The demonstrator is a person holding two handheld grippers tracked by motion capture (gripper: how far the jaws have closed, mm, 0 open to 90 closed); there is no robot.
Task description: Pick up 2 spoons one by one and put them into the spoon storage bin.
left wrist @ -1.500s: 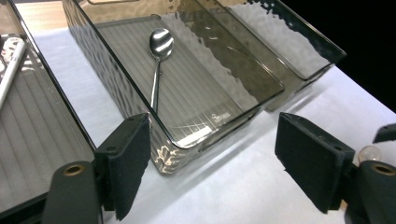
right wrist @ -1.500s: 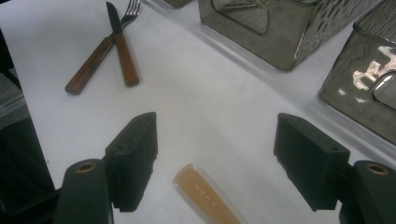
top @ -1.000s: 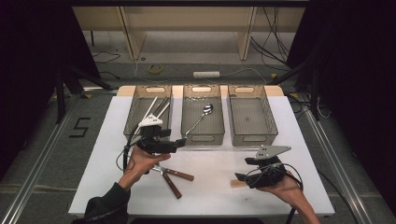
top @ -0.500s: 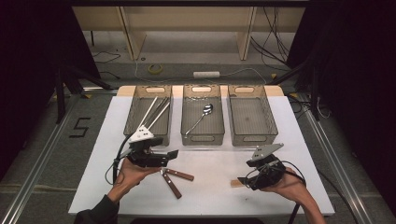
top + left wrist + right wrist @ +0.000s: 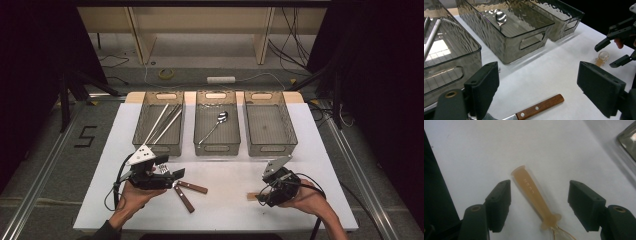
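My left gripper [image 5: 172,170] hovers open over the near-left of the white table [image 5: 230,170], just left of two wooden-handled knives [image 5: 190,192]. In the left gripper view one knife handle [image 5: 539,107] lies low between the spread jaws of the left gripper [image 5: 540,87]. My right gripper [image 5: 260,194] is open at the near right, jaws pointing left around a small amber plastic spoon [image 5: 251,196]. The right gripper view has the spoon's handle [image 5: 534,195] lying on the table between the two fingers of the right gripper [image 5: 540,205], untouched by either.
Three smoky clear bins stand in a row at the back: the left bin [image 5: 159,148] holds several metal rods [image 5: 162,122], the middle bin [image 5: 216,149] a metal spoon [image 5: 220,120], and the right bin [image 5: 272,148] looks bare. Dark floor with cables surrounds the table.
My left gripper has drawn back from the left bin toward the near edge, down beside the knives. My right gripper has shifted slightly left and lower onto the amber spoon.
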